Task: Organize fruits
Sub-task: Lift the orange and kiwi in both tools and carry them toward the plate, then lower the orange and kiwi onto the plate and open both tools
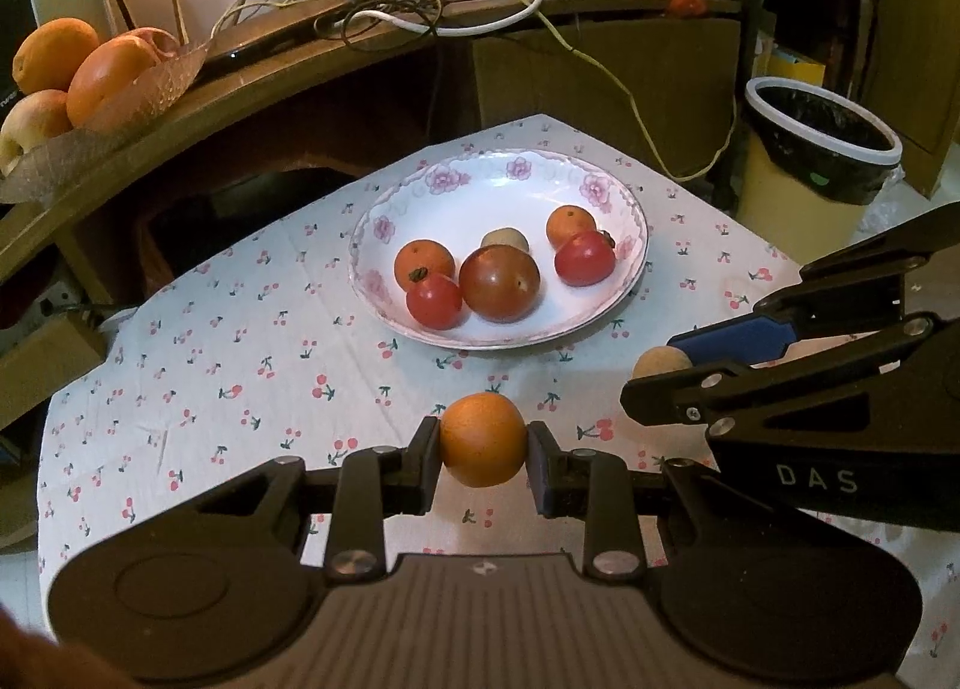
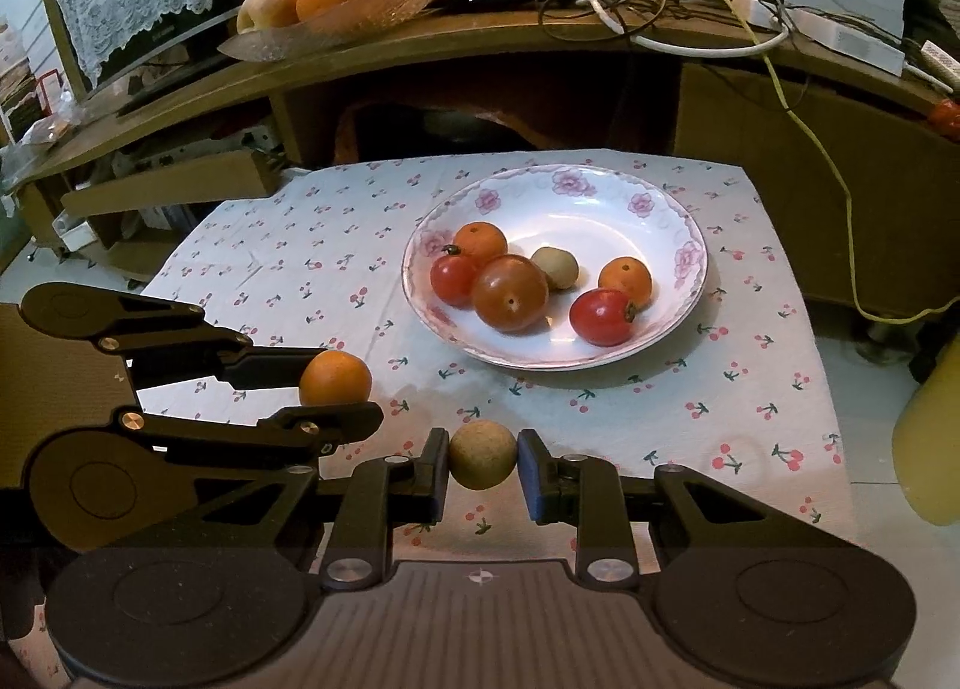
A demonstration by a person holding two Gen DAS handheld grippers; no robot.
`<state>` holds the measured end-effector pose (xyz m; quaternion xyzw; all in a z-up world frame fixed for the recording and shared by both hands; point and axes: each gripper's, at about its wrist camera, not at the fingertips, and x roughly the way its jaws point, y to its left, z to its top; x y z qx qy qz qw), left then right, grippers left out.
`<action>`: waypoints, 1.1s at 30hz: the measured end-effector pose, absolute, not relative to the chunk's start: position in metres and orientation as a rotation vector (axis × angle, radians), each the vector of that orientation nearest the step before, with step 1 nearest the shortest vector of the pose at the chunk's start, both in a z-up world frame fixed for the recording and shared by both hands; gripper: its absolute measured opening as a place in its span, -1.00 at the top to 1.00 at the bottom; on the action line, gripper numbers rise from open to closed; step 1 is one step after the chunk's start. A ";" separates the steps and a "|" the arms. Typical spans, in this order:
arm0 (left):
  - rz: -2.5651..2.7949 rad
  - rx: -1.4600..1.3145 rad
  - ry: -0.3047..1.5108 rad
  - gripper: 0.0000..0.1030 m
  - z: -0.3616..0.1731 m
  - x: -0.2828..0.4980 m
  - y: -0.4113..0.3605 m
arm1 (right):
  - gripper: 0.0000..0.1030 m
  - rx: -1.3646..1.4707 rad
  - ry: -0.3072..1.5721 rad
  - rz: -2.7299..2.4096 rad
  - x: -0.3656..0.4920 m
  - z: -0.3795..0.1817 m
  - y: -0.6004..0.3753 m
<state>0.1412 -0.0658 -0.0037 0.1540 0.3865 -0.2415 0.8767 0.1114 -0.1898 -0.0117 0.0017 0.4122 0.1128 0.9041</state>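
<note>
The left hand-held gripper holds a small orange tight between its two fingers, above the bench with the cherry cloth. The right hand-held gripper pinches a small round tan fruit the same way. Both are on the near side of the flowered plate, not over it yet.

The plate already has six fruits in it: two little oranges, two red tomatoes, one big brownish tomato and one tan fruit like the one being held. I think the next job is to put these two in the plate as well. To do it well, each fruit should go over a bare white spot, low down, and only then be let go, so it does not roll off or bump the others. The two grippers are close together, so one at a time seems safer.

I cannot see the person's hands at all. I cannot tell how high the fruits hang over the cloth. The tan fruit is hard to name for sure.
</note>
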 end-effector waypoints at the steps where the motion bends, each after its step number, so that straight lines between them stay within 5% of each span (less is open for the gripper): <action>1: -0.504 0.322 0.804 0.32 -0.003 0.141 -0.066 | 0.45 0.004 0.850 0.231 0.111 -0.011 -0.190; 33: -0.480 0.330 0.702 0.32 0.020 0.166 -0.082 | 0.45 0.051 0.776 0.175 0.129 0.010 -0.205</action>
